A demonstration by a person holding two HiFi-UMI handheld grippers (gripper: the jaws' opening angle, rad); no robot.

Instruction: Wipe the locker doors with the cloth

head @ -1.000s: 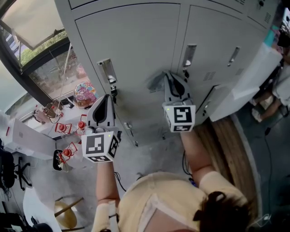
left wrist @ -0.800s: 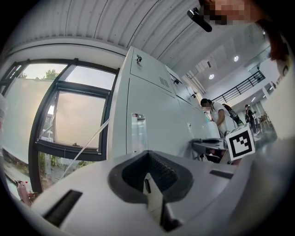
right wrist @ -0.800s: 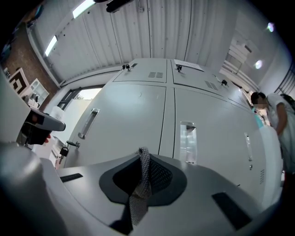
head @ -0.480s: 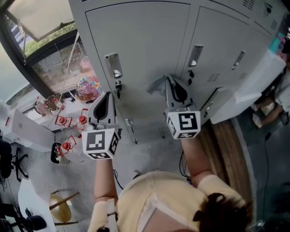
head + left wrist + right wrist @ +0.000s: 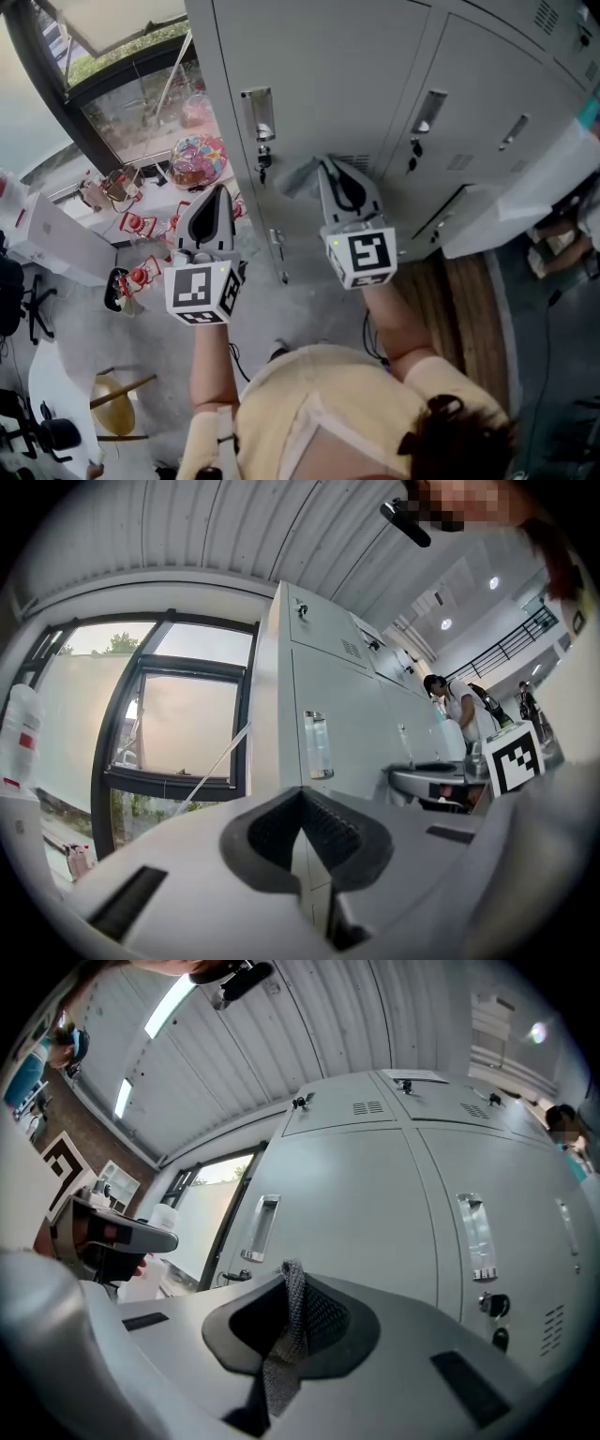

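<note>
Grey locker doors [image 5: 328, 66] fill the top of the head view, each with a recessed handle [image 5: 258, 112] and a key lock. My right gripper [image 5: 323, 169] is shut on a grey cloth [image 5: 298, 178] and holds it up against the door, just right of that handle. In the right gripper view the woven cloth [image 5: 292, 1321] sticks up between the shut jaws, in front of the doors [image 5: 366, 1213]. My left gripper [image 5: 217, 194] hangs left of the lockers, shut with nothing in it. Its view shows the locker's side and front [image 5: 347, 733].
A window [image 5: 122, 84] stands left of the lockers, with a low table [image 5: 56, 248] of small red items and a colourful ball [image 5: 197, 155] below it. An open locker door [image 5: 525, 206] juts out at the right. A person [image 5: 459, 710] stands further along.
My right gripper has slid left across the door with the cloth, nearer the handle. My left gripper has drifted left too, off the locker front.
</note>
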